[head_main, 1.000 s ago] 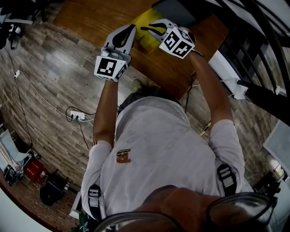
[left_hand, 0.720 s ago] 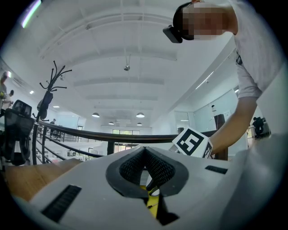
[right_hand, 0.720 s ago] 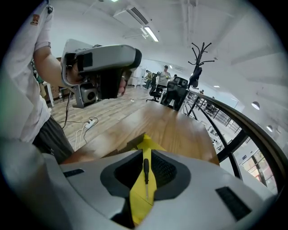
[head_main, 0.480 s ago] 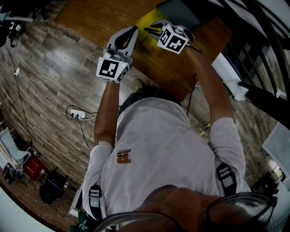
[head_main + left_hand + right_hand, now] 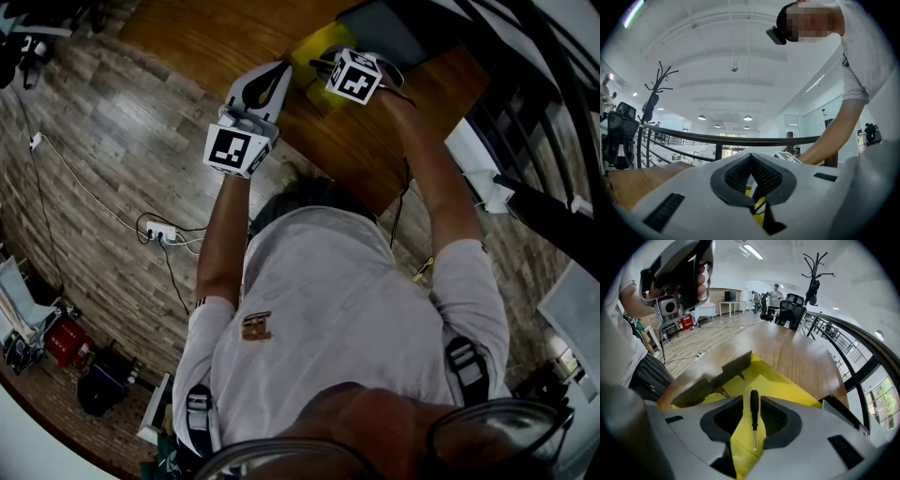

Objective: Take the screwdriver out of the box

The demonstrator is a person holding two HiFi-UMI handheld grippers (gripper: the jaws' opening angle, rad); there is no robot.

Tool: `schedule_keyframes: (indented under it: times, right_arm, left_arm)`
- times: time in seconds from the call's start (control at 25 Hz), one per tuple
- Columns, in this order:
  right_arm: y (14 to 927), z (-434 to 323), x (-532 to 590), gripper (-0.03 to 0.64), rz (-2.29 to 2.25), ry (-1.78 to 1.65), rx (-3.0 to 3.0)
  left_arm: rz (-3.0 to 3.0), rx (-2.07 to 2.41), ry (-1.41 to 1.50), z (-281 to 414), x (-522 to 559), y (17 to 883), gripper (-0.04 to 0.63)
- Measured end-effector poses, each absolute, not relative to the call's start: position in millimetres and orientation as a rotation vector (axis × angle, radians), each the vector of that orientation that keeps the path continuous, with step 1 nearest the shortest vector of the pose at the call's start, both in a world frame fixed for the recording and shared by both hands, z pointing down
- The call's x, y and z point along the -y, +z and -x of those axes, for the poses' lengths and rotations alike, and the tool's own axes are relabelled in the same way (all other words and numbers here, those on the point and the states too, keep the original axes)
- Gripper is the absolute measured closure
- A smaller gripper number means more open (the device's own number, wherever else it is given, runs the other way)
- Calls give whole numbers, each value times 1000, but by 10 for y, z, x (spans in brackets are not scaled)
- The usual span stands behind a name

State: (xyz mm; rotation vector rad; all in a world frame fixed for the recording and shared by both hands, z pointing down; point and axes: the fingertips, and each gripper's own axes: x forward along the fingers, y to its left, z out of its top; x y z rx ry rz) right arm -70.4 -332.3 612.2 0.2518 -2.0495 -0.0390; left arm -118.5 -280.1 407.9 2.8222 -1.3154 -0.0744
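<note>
A black-handled screwdriver point(image 5: 753, 414) lies on the floor of an open yellow box point(image 5: 783, 386), its metal tip pointing towards me. My right gripper point(image 5: 753, 420) is open and lowered into the box, one jaw on each side of the screwdriver, with small gaps to the handle. In the head view the yellow box point(image 5: 317, 44) sits on the wooden table point(image 5: 361, 131) under the right gripper point(image 5: 325, 65). To the left of the box, above the table's edge, my left gripper point(image 5: 274, 73) is held shut and holds nothing. The left gripper point(image 5: 751, 157) shows its pads touching.
The box's grey cardboard flap point(image 5: 715, 377) stands up at its left side. A dark flat object point(image 5: 398, 33) lies on the table beyond the box. A railing point(image 5: 843, 341) runs behind the table. Cables and a power strip point(image 5: 159, 237) lie on the floor.
My right gripper has moved forward and down over the yellow box. The left gripper has shifted slightly forward beside it.
</note>
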Motion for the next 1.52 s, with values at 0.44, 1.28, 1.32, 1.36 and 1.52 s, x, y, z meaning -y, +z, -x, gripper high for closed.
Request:
schedule_keyframes:
  times: [0.44,1.28,1.32,1.36,1.52]
  right_arm:
    - [6383,712,3420,497,-231,34,1988]
    - [6463,745,3437,529,-302,227,2057]
    - [6459,738,3423,532,-309,221,2061]
    - [6453,729,3408,534,-315,209,2060]
    - [6411,678,3342,535,-334,153,2047]
  left_arm:
    - [-2807,1334,-59,1348,2859,4150,575]
    - [-2798,1338,-17,1423,2777,4178,577]
    - [-2800,1336,-14,1409,2762,4173,577]
    - [-2801,1335,-12,1396,2746,4169,577]
    - [-2811,1328,-8,1356,2686,4134,577]
